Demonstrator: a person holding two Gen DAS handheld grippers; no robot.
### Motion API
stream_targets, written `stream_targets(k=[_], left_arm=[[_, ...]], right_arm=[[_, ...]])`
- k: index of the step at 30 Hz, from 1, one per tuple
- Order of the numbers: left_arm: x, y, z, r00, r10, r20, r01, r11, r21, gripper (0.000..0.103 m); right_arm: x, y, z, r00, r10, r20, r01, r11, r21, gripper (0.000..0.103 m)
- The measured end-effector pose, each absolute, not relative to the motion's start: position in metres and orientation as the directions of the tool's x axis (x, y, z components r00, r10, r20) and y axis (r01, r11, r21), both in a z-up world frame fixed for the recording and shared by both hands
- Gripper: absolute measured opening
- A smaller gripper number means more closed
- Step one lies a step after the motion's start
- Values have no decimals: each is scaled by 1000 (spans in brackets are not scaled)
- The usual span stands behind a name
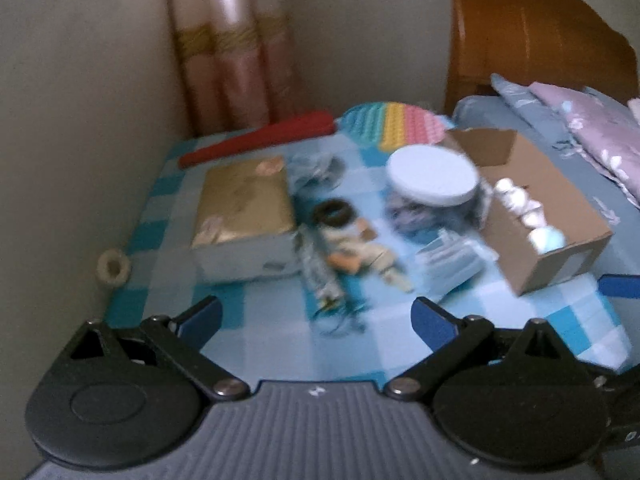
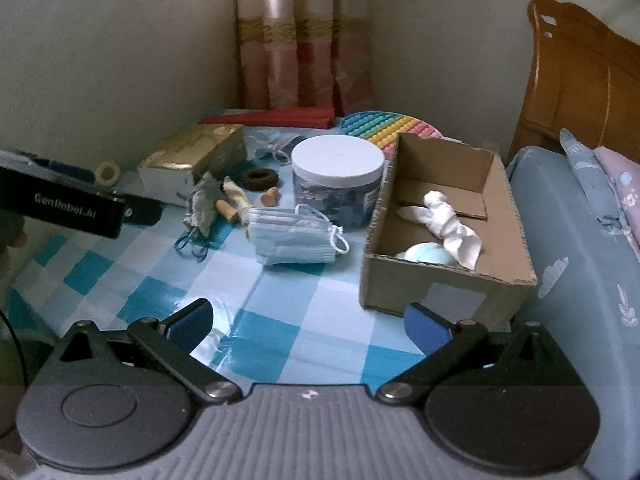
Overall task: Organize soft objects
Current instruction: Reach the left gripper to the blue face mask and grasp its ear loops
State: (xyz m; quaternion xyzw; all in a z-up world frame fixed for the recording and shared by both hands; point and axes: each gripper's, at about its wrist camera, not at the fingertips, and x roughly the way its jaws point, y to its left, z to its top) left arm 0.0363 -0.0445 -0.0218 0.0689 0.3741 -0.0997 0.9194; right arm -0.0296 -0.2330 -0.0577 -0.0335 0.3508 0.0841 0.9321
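Both hand-held grippers, left [image 1: 316, 314] and right [image 2: 308, 322], are hovering wide open and empty over the bench [image 2: 280, 320]; the box [image 2: 448, 280] is already collecting soft items, masks [image 2: 292, 240] waiting beside it.

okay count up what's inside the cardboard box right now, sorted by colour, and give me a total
White: 1, a knotted white cloth
Pale blue: 1, a round pale blue soft thing at the near end, partly under the cloth
Total: 2 visible inside the cardboard box; anything beneath them is hidden.
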Motion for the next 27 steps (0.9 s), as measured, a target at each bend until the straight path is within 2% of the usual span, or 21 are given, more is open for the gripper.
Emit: stream_targets(k=[21,27], left_arm=[[57,15,-60,651,-90,-753,124,992,-12,100],[64,29,-68,642,-88,-761,105,994,-26,100]], right_arm=[[16,-170,-84,664,219,-715,-337,941,-25,103],[33,-154,-90,672,198,-713,-340,938,-60,103]])
